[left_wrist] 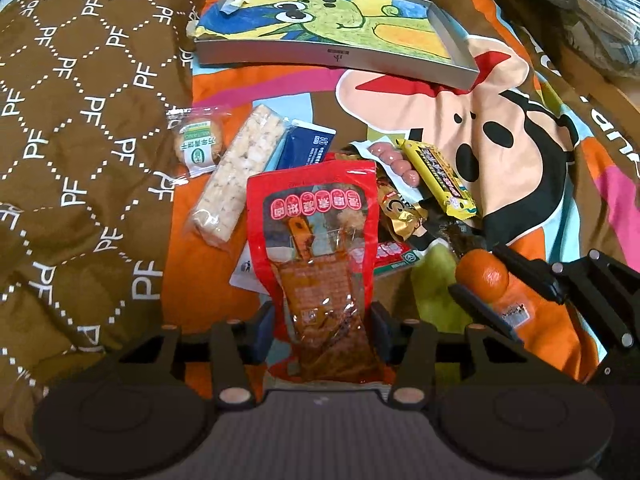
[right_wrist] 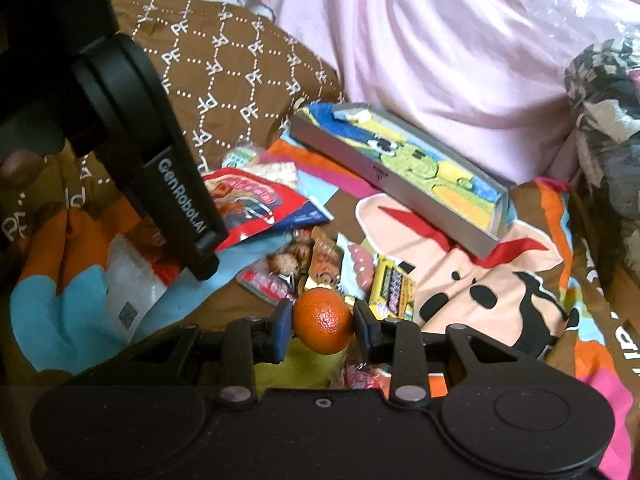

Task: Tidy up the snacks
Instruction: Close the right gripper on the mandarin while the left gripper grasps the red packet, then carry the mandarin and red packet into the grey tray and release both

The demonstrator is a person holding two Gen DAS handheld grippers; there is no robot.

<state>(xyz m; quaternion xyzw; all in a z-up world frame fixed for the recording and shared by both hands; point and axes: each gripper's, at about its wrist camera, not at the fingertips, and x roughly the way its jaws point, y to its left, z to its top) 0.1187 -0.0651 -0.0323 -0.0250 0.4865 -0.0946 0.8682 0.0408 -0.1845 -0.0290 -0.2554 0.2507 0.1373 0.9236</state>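
Note:
My left gripper is shut on a red snack pouch and holds it above the pile. My right gripper is shut on a small orange; it also shows in the left wrist view, at the lower right. A pile of snacks lies on the colourful cartoon blanket: a rice-crisp bar, a round cracker pack, a blue packet, pink sausages and a yellow bar. A shallow grey box with a dinosaur drawing inside lies behind the pile.
A brown quilt with PF lettering lies on the left. Pink fabric rises behind the box. A dark patterned bundle sits at the far right. The left gripper's body fills the upper left of the right wrist view.

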